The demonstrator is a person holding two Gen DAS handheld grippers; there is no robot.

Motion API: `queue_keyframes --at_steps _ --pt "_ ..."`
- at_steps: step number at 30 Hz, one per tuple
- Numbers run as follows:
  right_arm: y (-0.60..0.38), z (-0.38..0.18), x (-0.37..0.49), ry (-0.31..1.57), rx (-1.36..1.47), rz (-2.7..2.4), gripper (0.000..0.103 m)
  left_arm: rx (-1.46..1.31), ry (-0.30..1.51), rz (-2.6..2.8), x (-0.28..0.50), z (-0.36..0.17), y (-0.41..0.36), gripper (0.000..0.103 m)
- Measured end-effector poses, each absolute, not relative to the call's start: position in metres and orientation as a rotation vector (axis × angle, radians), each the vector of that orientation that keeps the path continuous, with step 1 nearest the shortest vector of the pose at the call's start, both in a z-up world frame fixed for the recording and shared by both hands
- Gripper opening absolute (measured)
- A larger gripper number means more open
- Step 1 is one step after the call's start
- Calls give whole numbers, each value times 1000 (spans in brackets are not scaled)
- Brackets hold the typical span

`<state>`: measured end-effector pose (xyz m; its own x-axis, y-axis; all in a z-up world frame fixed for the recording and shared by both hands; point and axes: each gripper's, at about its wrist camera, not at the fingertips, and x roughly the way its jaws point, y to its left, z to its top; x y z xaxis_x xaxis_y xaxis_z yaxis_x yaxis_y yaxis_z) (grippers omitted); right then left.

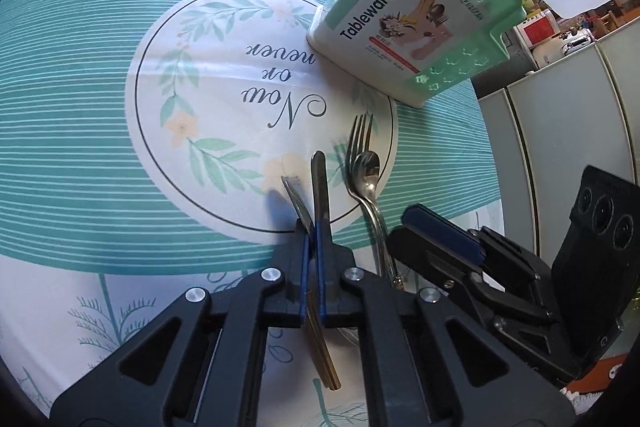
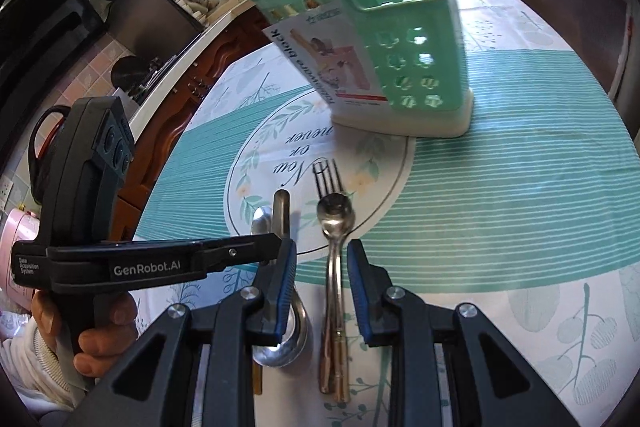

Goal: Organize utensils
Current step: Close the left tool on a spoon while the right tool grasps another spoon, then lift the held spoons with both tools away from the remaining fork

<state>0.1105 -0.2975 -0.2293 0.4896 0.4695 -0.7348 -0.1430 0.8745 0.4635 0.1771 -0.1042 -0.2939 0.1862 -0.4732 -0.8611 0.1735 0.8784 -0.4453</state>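
Left gripper jaws clamp a thin, stiff, likely slippery metal knife mid-length; right gripper jaws straddle the fork and spoon, released.

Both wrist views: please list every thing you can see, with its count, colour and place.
Utensil holder: one, mint green with white base, upright at far side of the tablecloth.
Knife: one, silver, between the left pads.
Big spoon: one, silver, beside the knife.
Fork: one, silver, under the small spoon.
Small spoon: one, silver, between the right pads, untouched.
Tablecloth: one, white and teal striped, covering the table.
Left tongs: black, blue pads, shut on the knife.
Right tongs: black, blue pads, open.
Hand: one, gripping the left tongs' handle.
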Motion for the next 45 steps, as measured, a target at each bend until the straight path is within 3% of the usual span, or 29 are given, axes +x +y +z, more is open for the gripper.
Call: queue_keyframes --at_steps 24,26,45 --pt "-267 -239 153 1085 473 700 26 -195 1182 -661 144 -266 -98 1" --pt "-268 -238 153 1070 469 695 18 -206 1185 -671 145 -268 -100 1" --pt "-278 -228 136 987 406 656 11 -286 1255 -728 150 -284 -99 2"
